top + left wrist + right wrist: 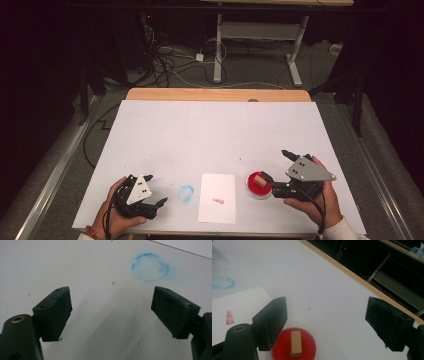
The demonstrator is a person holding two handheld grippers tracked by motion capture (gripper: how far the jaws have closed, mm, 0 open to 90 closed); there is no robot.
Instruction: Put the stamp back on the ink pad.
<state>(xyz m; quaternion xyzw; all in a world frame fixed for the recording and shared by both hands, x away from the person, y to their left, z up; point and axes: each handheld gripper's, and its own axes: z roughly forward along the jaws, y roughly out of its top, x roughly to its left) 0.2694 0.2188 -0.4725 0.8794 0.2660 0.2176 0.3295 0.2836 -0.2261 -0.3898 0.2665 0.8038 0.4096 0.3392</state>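
A small wooden stamp block [258, 180] sits in a round red ink dish [251, 189] on the white table near its front right. My right gripper [274, 164] hovers just right of the dish, jaws wide open and holding nothing. In the right gripper view the block [296, 343] lies on the red dish [282, 345] low between the jaws of that gripper [327, 302], close to the left pad but apart from it. A white paper sheet [217, 187] carries a red stamp mark [218, 201]. My left gripper [157, 190] rests open and empty at the front left.
A blue ring stain [186, 194] lies between the left gripper and the paper, and shows ahead of the open left gripper [111, 290] as a blue ring [150, 267]. The table's wooden far edge [352, 275] borders a dark floor with cables and desk legs [218, 60].
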